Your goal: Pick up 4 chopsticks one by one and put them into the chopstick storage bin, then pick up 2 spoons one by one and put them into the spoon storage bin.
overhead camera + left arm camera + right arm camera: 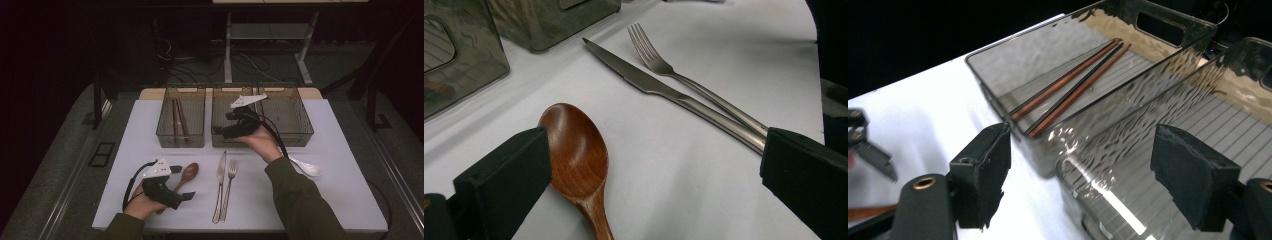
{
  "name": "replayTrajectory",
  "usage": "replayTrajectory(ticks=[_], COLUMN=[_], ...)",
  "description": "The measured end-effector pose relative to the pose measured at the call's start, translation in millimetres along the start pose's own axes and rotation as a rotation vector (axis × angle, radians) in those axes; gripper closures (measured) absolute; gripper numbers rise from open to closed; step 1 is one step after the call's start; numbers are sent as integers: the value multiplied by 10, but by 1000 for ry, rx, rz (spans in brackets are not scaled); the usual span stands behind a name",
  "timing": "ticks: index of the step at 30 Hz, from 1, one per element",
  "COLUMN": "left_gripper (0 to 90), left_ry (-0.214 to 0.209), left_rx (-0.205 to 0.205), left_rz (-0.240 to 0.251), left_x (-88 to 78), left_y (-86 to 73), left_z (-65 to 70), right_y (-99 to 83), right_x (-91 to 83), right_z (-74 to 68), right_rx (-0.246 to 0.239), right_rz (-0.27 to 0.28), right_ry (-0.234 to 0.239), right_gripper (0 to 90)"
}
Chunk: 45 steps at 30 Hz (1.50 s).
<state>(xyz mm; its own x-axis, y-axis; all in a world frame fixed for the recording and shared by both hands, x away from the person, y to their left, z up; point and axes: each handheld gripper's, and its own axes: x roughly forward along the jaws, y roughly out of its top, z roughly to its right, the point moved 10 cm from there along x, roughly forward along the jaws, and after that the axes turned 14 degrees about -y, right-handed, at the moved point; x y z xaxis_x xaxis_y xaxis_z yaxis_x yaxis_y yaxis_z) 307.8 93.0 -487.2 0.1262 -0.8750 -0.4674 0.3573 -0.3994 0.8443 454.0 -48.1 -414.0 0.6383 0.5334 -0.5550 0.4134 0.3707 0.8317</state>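
My left gripper rests low at the table's front left, open wide. In the left gripper view its jaws straddle the bowl of a wooden spoon, one jaw beside the bowl and the other out by the knife's handle. The wooden spoon lies flat on the white table. My right gripper hovers over the front left corner of the middle bin, open, with nothing between its jaws. A pair of brown chopsticks lies in the left bin.
A steel knife and fork lie side by side at the table's middle front. A white spoon lies to the right. A third clear bin stands at the back right. Dark floor and cables lie beyond the table.
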Motion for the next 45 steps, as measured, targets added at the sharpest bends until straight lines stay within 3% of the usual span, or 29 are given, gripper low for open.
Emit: replayTrajectory(ticks=[10,17,22,28,40,45], left_gripper=[0,0,0,0,0,0], left_ry=[8,11,11,13,17,19], left_rx=[-3,-4,-3,2,-1,5], left_rz=[-7,-7,-11,-15,-15,-13], left_x=[-11,-8,-9,-6,-8,-9], left_y=[-16,-15,-21,-23,-28,-28], left_z=[-19,-13,-26,-26,-44,-38], right_y=[-305,-498,-558,-727,-1233,-1395], right_x=[-252,-456,-607,-752,-1017,-1127], right_z=[-32,-13,62,123,319,432], right_rx=[-10,15,52,107,60,78], right_rz=[-12,0,42,44,-16,-36], right_ry=[31,58,39,42,-7,-23], right_gripper=[203,188,167,167,167,167])
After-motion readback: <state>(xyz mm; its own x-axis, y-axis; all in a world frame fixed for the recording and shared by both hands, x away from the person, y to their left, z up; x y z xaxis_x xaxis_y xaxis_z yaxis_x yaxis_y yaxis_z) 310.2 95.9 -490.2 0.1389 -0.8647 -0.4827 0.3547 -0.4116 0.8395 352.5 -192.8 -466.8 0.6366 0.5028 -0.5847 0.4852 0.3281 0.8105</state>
